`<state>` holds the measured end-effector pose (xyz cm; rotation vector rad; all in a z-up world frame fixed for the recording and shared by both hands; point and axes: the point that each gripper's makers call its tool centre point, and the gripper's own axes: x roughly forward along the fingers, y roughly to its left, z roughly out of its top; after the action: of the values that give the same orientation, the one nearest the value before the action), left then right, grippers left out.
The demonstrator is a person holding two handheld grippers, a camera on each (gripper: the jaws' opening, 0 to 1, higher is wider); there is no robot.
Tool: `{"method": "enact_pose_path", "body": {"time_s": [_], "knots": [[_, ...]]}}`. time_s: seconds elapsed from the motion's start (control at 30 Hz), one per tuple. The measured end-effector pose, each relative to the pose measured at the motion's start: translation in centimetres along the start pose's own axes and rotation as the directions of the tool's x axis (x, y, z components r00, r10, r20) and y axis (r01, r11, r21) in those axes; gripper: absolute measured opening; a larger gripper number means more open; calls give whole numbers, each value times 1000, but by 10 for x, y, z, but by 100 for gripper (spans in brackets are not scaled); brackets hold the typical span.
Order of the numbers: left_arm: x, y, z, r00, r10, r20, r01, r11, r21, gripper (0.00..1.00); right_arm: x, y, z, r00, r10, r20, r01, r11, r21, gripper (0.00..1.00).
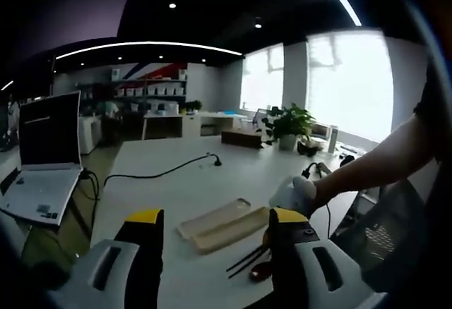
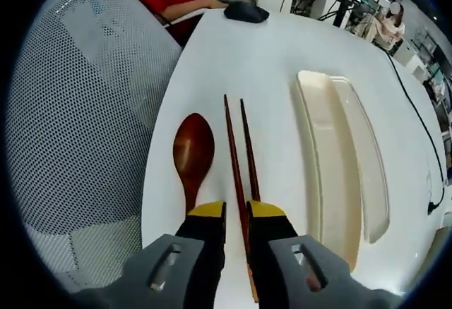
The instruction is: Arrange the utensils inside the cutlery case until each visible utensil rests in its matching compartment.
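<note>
My left gripper (image 1: 215, 219) hangs open above the white table, its yellow-tipped jaws far apart. Past them lies the beige cutlery case (image 1: 222, 226), with dark chopsticks (image 1: 246, 260) and a brown spoon (image 1: 261, 271) beside the right jaw. A gloved hand (image 1: 293, 192) reaches in from the right. My right gripper (image 2: 236, 210) is low over the chopsticks (image 2: 239, 147), jaws drawn close. One stick runs through the narrow gap and the other slips under the right jaw. The spoon (image 2: 193, 150) lies just left of them, and the case (image 2: 332, 161) lies to the right, lengthwise.
An open laptop (image 1: 46, 161) sits at the table's left edge, with a black cable (image 1: 162, 173) trailing across the far part. A potted plant (image 1: 289, 122) stands at the back. A mesh chair (image 2: 78, 111) hugs the table edge near the spoon. A black mouse (image 2: 246, 11) lies farther off.
</note>
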<state>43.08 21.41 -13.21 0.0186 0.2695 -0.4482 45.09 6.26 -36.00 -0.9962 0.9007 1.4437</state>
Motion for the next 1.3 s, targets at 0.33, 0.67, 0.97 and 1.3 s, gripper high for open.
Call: {"method": "enact_pose_path", "body": {"time_s": [0.33,0.67,0.97,1.3], "knots": [[0,-1,1,1000,-4,4,4,1000,0,62,4,2,3,993,18,-114,-26,997,-71,6],[1,-1,2,1000,-8,12,8,1000,-10,62,5,2,4,987,28,-160,-43,995,-92,5],[0,-1,4,1000,-3,20,3,1000,-14,62,6,2,4,970,31,-242,-58,993,-107,5],[0,1,5,1000,5,25,-4,1000,-19,62,4,1,4,986,46,-162,-59,996,-74,3]]}}
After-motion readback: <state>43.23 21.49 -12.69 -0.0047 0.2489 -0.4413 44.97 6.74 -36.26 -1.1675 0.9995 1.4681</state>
